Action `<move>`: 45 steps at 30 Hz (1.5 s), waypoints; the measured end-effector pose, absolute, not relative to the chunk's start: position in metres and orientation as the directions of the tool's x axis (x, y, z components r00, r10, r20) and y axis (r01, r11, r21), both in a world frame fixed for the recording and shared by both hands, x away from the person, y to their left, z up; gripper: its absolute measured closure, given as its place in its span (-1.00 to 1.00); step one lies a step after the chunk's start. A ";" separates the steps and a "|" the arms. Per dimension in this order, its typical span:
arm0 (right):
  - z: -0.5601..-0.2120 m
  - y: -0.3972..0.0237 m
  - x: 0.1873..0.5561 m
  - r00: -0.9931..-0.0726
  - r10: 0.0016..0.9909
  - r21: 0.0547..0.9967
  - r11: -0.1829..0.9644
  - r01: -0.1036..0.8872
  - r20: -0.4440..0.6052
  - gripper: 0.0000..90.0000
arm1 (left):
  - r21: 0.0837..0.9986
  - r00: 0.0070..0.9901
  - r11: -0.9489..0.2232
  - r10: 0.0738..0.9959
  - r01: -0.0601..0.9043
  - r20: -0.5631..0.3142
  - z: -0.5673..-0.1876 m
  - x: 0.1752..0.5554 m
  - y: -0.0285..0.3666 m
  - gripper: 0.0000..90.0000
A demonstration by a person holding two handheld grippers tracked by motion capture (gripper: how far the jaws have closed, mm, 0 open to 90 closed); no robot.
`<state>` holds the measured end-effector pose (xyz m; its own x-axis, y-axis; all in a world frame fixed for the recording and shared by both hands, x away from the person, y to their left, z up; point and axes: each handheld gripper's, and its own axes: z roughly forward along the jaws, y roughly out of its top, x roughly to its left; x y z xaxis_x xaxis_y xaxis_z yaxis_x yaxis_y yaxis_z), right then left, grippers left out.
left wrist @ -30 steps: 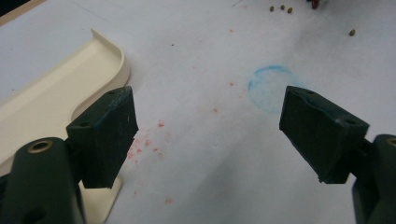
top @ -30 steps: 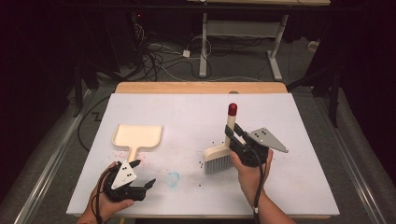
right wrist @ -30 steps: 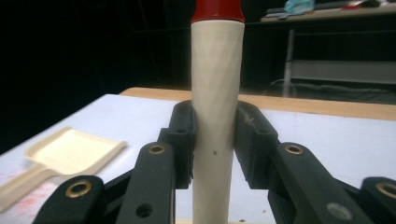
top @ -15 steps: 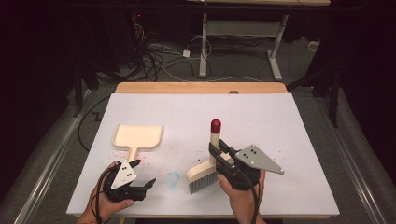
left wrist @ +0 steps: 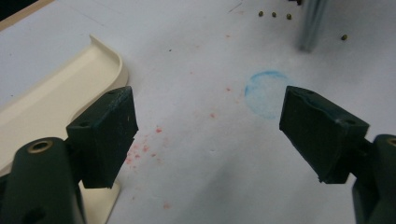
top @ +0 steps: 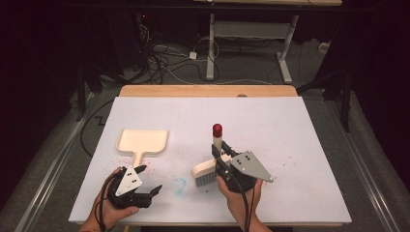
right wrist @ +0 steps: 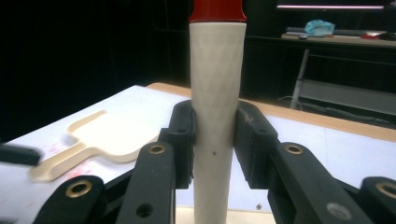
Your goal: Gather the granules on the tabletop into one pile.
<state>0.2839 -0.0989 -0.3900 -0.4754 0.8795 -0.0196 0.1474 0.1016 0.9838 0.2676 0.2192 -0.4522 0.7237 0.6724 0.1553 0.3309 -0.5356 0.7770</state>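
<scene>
High view: cream brush (top: 209, 170), red-capped handle, grey bristles down.

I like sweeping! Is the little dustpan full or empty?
Empty. The cream dustpan lies flat on the table with nothing in its tray; crumbs sit on the table instead.

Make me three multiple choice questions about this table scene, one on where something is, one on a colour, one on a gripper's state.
1. Where does the dustpan lie?
A. left of the brush
B. right of the brush
C. under the brush

2. What colour is the brush handle's cap?
A. blue
B. red
C. green

3. The right hand-held gripper is:
A. open and empty
B. shut on the dustpan
C. shut on the brush

Answers:
1 A, the high view shows the dustpan at the table's left.
2 B, the handle's tip is red.
3 C, its pads clamp the brush's handle.
</scene>
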 end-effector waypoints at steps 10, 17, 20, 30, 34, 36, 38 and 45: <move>-0.378 -0.126 0.315 -0.503 0.863 0.981 0.049 0.186 0.052 0.56 | 0.777 0.716 -0.529 0.682 0.342 0.150 -0.453 0.267 0.223 -0.59; -0.357 -0.145 0.326 -0.673 0.735 0.990 0.021 0.141 0.081 0.56 | 0.774 0.712 -0.531 0.686 0.344 0.153 -0.453 0.267 0.222 -0.59; -0.349 -0.141 0.338 -0.726 0.686 0.993 0.048 0.108 0.046 0.56 | 0.774 0.710 -0.528 0.688 0.349 0.149 -0.454 0.269 0.222 -0.59; -0.365 -0.112 0.380 -0.931 0.363 0.992 0.106 0.071 0.028 0.56 | 0.769 0.715 -0.534 0.683 0.351 0.149 -0.455 0.269 0.223 -0.59; -0.376 -0.103 0.394 -0.964 0.266 0.988 0.146 0.054 0.013 0.56 | 0.772 0.711 -0.528 0.688 0.354 0.145 -0.455 0.269 0.225 -0.59; -0.382 -0.103 0.401 -0.963 0.268 0.985 0.160 0.066 0.021 0.56 | 0.773 0.710 -0.525 0.690 0.356 0.142 -0.455 0.268 0.226 -0.59; -0.388 -0.105 0.407 -0.960 0.281 0.983 0.168 0.070 0.020 0.56 | 0.773 0.708 -0.524 0.692 0.359 0.140 -0.456 0.268 0.226 -0.59; -0.394 -0.133 0.414 -0.954 0.299 0.983 0.177 0.045 -0.010 0.56 | 0.764 0.705 -0.532 0.694 0.366 0.146 -0.457 0.267 0.226 -0.59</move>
<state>0.4144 -0.1334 -0.3942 -0.9541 0.2992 -0.0100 0.0452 0.1768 0.9832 0.2666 0.2260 -0.4569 0.7046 0.6944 0.1461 0.3657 -0.5319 0.7638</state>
